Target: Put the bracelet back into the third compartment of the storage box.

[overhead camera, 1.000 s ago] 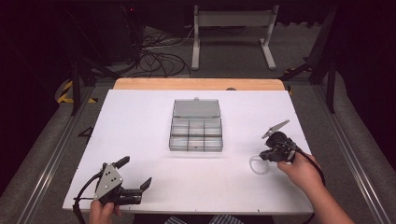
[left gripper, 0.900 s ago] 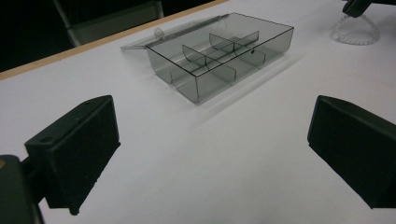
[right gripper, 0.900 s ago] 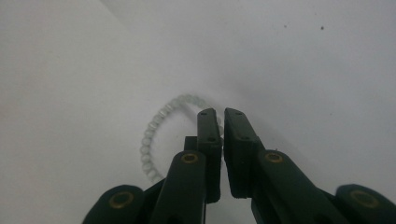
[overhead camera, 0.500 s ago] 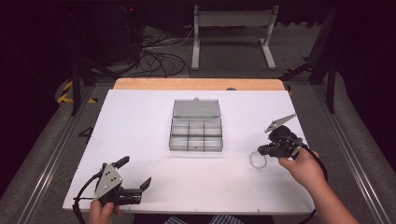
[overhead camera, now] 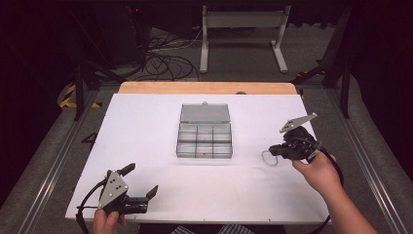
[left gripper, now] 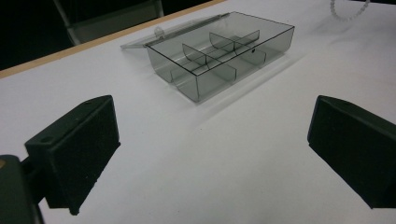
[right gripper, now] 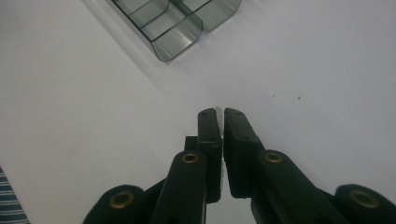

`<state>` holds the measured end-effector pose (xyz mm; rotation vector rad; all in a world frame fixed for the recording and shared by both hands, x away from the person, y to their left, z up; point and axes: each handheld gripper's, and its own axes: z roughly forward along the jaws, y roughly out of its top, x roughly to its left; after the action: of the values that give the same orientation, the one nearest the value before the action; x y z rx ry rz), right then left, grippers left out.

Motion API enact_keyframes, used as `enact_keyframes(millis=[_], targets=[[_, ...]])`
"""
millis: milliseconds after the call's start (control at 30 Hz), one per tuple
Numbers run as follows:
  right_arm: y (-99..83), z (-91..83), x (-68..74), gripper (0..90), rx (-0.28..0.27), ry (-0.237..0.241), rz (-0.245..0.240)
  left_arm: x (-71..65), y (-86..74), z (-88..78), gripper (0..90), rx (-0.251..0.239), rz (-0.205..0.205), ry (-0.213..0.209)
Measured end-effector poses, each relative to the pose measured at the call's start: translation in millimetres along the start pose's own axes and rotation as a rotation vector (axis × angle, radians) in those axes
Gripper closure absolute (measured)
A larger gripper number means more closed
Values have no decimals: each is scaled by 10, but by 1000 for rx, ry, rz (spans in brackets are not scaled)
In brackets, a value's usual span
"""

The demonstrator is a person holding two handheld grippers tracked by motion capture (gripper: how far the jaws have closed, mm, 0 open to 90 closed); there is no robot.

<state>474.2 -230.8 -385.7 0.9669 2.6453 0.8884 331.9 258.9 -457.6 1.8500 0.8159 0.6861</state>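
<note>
Near edge of the white desk [overhead camera: 160, 126]: your left gripper [overhead camera: 139, 194] sits low by the front left corner, fingers [left gripper: 74, 154] spread wide, nothing between them.

Your right gripper [overhead camera: 275, 150] is over the desk's right side, clear of the surface. Its fingers [right gripper: 209, 135] are nearly closed, pinching a thin white strip. The high view shows a pale looped ring of small beads [overhead camera: 269, 157] hanging at the tips; the beads are too small to make out there.

Mid-desk, well apart from both grippers: clear smoky plastic compartment box [overhead camera: 204, 140], lid open and lying flat behind. A small dark speck sits in one compartment.
</note>
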Motion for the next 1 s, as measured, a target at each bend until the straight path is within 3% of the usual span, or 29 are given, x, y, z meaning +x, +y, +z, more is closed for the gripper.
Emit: enact_keyframes(millis=[433,1000], targets=[[131,-118,51,863,-71,-27,-24,10,2,-4,29,-2,9,5],[323,-170,54,863,-109,-35,-30,13,1,-8,29,-3,6,3]])
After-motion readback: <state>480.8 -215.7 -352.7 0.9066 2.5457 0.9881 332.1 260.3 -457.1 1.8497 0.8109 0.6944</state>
